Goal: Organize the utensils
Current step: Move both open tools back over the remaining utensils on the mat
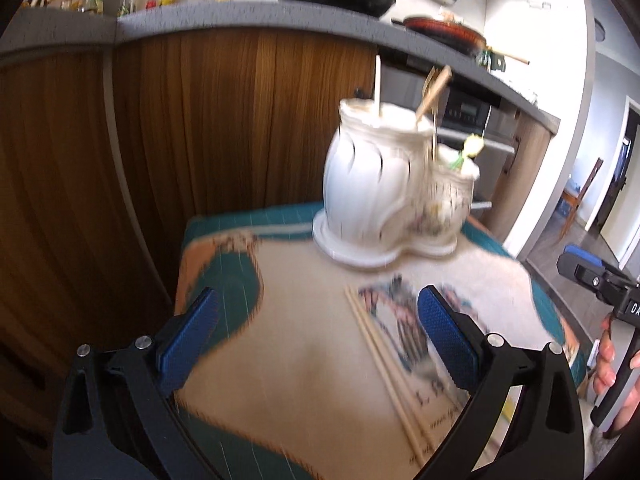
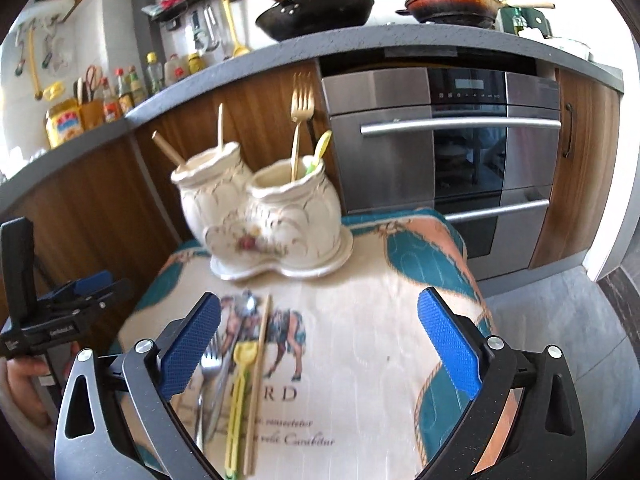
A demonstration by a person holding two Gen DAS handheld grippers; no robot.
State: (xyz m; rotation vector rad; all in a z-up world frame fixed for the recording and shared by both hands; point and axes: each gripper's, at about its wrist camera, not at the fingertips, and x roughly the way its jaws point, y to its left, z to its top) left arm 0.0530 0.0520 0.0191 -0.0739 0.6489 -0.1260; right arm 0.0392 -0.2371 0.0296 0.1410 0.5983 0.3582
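loose utensils (image 2: 236, 372) before white holder (image 2: 264, 216)

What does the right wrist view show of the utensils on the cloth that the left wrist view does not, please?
Only the right wrist view shows a silver fork, a spoon and a yellow utensil lying beside a chopstick, with the gold fork clear in the holder. Only the left wrist view shows two or more pale sticks lying close together on the cloth. Both share the white double holder on the patterned cloth, and each view's own gripper is open and empty.
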